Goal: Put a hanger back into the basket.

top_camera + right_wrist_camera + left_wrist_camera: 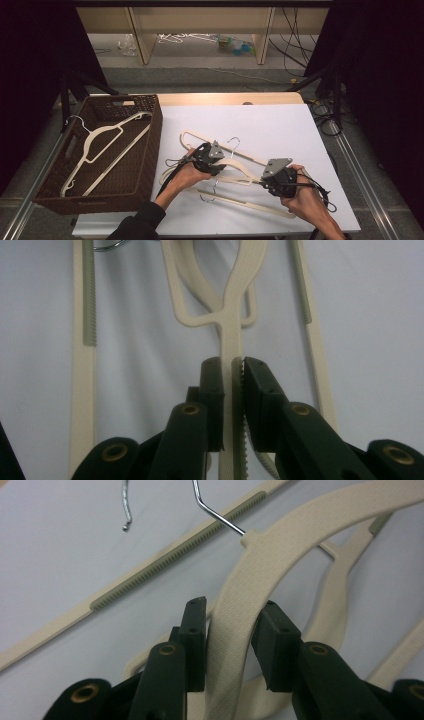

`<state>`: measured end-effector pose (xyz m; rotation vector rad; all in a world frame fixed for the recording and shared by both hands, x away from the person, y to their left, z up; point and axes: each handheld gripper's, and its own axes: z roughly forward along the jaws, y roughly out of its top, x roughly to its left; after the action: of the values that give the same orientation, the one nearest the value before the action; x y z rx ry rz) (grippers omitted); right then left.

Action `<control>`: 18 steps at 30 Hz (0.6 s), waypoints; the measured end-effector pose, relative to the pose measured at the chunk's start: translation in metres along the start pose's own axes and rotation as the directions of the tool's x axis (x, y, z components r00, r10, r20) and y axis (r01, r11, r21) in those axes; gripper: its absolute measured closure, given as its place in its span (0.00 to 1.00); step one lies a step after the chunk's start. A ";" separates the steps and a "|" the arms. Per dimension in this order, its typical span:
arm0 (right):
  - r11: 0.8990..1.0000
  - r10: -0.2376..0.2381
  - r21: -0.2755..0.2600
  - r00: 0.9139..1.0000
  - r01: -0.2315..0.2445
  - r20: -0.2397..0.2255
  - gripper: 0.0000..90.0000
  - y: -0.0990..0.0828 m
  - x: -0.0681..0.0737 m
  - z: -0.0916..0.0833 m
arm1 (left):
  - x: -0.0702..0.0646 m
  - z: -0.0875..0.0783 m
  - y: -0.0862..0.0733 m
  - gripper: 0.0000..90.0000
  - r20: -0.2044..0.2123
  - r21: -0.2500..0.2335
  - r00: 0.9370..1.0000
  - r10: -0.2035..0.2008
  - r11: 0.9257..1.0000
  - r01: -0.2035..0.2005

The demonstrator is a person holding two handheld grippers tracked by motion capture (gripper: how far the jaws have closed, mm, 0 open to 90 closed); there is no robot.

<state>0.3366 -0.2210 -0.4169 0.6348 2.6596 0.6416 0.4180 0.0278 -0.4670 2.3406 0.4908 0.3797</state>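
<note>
A cream hanger (239, 166) with a metal hook lies across other cream hangers on the white table (280, 130). My left gripper (220, 167) is at its left shoulder. In the left gripper view the wide cream band (280, 545) runs between the jaws, and both pads touch its edges: left gripper (230, 630) shut on it. My right gripper (265, 182) is at the hanger's right arm. In the right gripper view the jaws (232, 385) pinch the thin cream arm (228, 325).
A brown wicker basket (152, 145) stands at the table's left with one cream hanger (125, 151) inside. A ribbed hanger bar (225, 149) lies behind the grippers, and another bar (250, 204) lies near the front edge. Free white surface lies at the back right.
</note>
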 end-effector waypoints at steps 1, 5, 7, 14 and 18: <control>1.000 -0.003 0.002 1.000 0.003 -0.002 0.89 -0.001 -0.001 0.000 | 0.000 -0.004 0.001 0.76 0.001 -0.003 1.000 0.017 1.000 -0.017; 0.999 -0.029 -0.021 0.999 0.028 -0.022 0.89 -0.003 -0.004 -0.002 | -0.005 -0.025 0.003 0.79 0.008 -0.028 0.998 0.063 0.998 -0.063; 0.999 -0.032 -0.027 0.999 0.031 -0.021 0.88 -0.005 -0.004 -0.003 | -0.008 -0.036 0.005 0.80 0.019 -0.048 0.996 0.083 0.995 -0.083; 0.997 0.013 -0.078 0.999 -0.015 -0.030 0.80 -0.009 -0.010 -0.011 | -0.022 -0.071 0.006 0.86 0.098 -0.104 0.990 0.101 0.990 -0.091; 0.994 0.023 -0.108 0.999 -0.026 -0.022 0.73 -0.009 -0.010 -0.015 | -0.031 -0.081 0.006 0.89 0.136 -0.123 0.987 0.087 0.990 -0.070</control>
<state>0.3360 -0.2388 -0.4065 0.6344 2.6183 0.7974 0.3600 0.0575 -0.4097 2.2576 0.3006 0.2696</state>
